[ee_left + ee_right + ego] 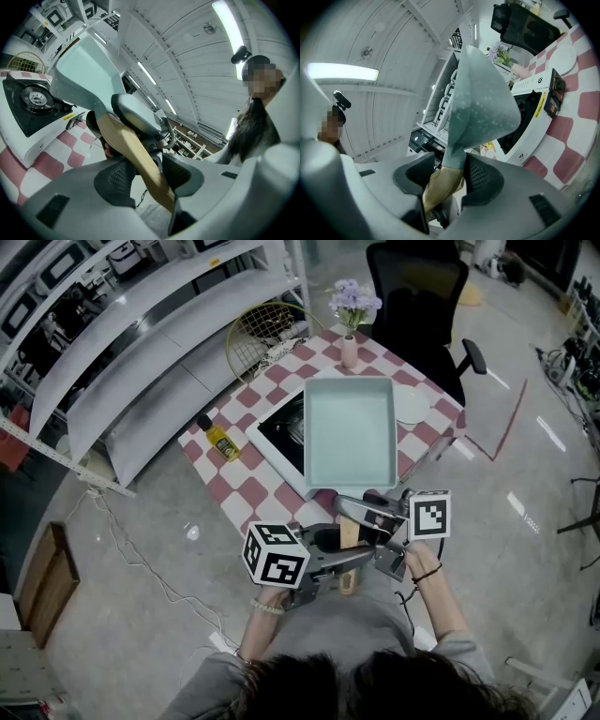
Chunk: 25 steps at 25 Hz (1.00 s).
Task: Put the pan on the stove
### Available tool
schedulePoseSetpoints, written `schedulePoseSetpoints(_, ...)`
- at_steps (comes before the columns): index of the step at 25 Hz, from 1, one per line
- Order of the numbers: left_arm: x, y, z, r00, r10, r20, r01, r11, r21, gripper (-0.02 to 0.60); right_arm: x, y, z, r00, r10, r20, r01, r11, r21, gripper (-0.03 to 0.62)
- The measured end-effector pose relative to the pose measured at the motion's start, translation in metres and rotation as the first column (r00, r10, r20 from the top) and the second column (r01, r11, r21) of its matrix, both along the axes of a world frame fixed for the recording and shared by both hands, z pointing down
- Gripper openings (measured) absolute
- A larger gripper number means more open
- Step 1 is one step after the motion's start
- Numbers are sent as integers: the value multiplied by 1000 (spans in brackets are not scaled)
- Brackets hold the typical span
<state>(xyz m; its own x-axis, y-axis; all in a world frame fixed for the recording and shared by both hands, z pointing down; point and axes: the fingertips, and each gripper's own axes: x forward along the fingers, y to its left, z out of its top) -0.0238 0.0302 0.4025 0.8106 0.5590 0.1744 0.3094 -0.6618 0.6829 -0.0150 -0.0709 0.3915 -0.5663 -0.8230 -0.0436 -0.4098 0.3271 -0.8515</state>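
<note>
A square mint-green pan (349, 432) with a wooden handle (349, 532) hangs level over the white stove (281, 427) and hides most of its black top. Both grippers hold the handle near the table's front edge. My left gripper (342, 561) reaches in from the left, and my right gripper (366, 514) comes in from the right, closer to the pan. In the left gripper view the handle (136, 159) runs slanting between the pads of the left gripper (147, 176). In the right gripper view the right gripper (443, 180) clamps the handle where the wood meets the pan (480, 103).
The stove stands on a red-and-white checkered table (253, 484). Also on the table are a yellow bottle (220, 439), a white plate (411, 404), a vase of purple flowers (352, 315) and a gold wire basket (262, 334). A black office chair (417, 296) stands behind, white shelves (141, 343) to the left.
</note>
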Motion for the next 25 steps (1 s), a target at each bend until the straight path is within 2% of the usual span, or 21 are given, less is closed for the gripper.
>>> schedulePoseSetpoints(6, 28, -20, 1, 996, -83, 8, 84, 996, -15, 186, 19, -22, 2, 996, -85, 1, 85, 996, -16, 196)
schedulePoseSetpoints(12, 56, -43, 0, 983, -182, 25, 183, 983, -33, 186, 36, -43, 3, 982, -190, 19, 190, 981, -42, 196)
schedulePoseSetpoints(18, 77, -61, 0, 958, -281, 51, 283, 958, -35, 186, 41, -60, -4, 948, -308, 74, 310, 950, -19, 196)
schedulePoseSetpoints(21, 84, -67, 2, 943, -327, 63, 329, 944, -37, 186, 47, -64, 5, 935, -349, 59, 352, 935, -47, 196)
schedulePoseSetpoints(25, 94, -73, 3, 920, -385, 73, 388, 921, -37, 186, 47, -68, -1, 908, -408, 98, 413, 910, -38, 196)
